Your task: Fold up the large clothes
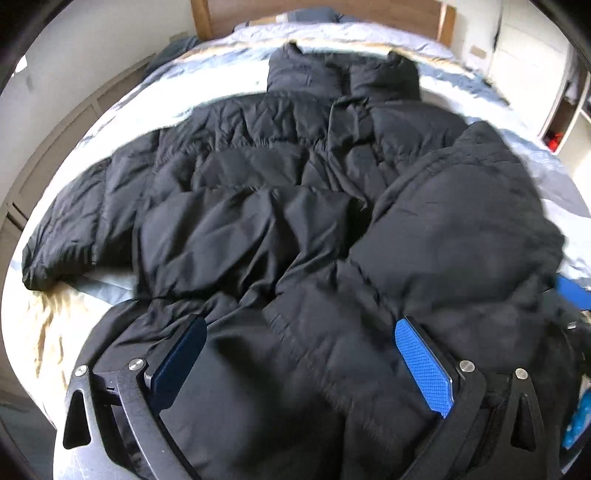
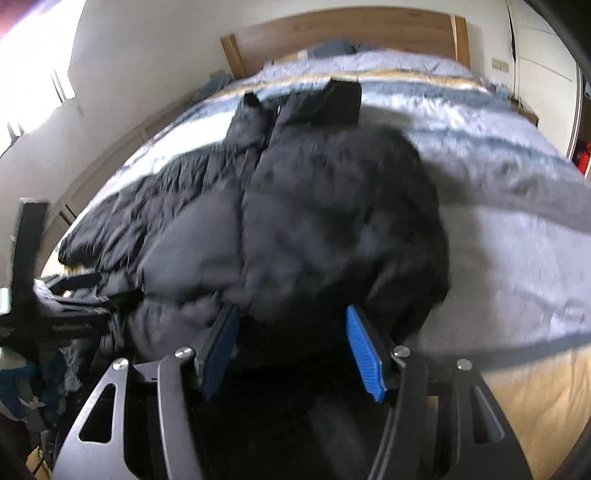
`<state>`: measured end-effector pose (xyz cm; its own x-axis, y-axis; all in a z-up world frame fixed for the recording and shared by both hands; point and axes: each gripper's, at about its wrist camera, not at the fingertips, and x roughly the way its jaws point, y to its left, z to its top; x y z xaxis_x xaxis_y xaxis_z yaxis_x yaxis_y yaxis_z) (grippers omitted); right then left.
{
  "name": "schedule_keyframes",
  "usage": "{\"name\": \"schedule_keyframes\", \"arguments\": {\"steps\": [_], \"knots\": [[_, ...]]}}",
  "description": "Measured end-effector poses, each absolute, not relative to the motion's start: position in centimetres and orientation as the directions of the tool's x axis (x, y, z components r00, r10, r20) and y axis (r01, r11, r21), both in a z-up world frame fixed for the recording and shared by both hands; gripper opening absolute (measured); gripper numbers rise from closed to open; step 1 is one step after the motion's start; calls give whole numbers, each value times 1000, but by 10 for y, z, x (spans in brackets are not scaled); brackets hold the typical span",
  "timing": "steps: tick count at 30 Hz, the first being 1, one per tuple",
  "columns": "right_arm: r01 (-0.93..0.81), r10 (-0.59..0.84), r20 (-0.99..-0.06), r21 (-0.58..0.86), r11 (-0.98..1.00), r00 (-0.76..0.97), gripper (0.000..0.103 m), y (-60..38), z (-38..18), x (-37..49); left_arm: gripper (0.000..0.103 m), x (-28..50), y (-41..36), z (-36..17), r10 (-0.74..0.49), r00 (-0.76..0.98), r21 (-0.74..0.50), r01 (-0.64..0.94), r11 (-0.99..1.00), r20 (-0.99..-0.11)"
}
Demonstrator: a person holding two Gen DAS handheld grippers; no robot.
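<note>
A black puffer jacket (image 1: pixel 258 229) lies spread on the bed, collar toward the headboard. Its left sleeve (image 1: pixel 74 236) stretches out to the side, and its right side (image 1: pixel 461 221) is bunched up in a mound. My left gripper (image 1: pixel 297 332) is over the hem, jaws wide apart, with slack fabric lying between its blue pads (image 1: pixel 424 369). My right gripper (image 2: pixel 291 325) is at the jacket (image 2: pixel 314 229) on its right side. It is shut on a thick bulge of the padding, which is squeezed between its pads (image 2: pixel 364 354). The right wrist view is blurred.
The bed has a striped grey, white and tan duvet (image 2: pixel 498 192) and a wooden headboard (image 2: pixel 343 33). A wall runs along its left side. A wardrobe (image 1: pixel 535 55) stands at the back right. Mixed dark and blue items (image 2: pixel 33 387) lie beside the bed at the near edge.
</note>
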<state>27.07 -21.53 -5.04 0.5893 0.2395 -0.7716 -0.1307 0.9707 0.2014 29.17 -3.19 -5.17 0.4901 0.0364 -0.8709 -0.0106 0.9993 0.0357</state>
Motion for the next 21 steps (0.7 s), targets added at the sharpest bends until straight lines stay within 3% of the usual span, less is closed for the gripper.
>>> {"name": "schedule_keyframes", "arguments": {"steps": [9,21], "knots": [[-103,225,-743,206,973,631,58,-184,-20,222,101,222,1,11,24,635,26,-6,1000,-772],[-16,169,-678,225,974,715,58,-174,26,168,101,158,48,51,26,730,-28,-62,998,-683]]}}
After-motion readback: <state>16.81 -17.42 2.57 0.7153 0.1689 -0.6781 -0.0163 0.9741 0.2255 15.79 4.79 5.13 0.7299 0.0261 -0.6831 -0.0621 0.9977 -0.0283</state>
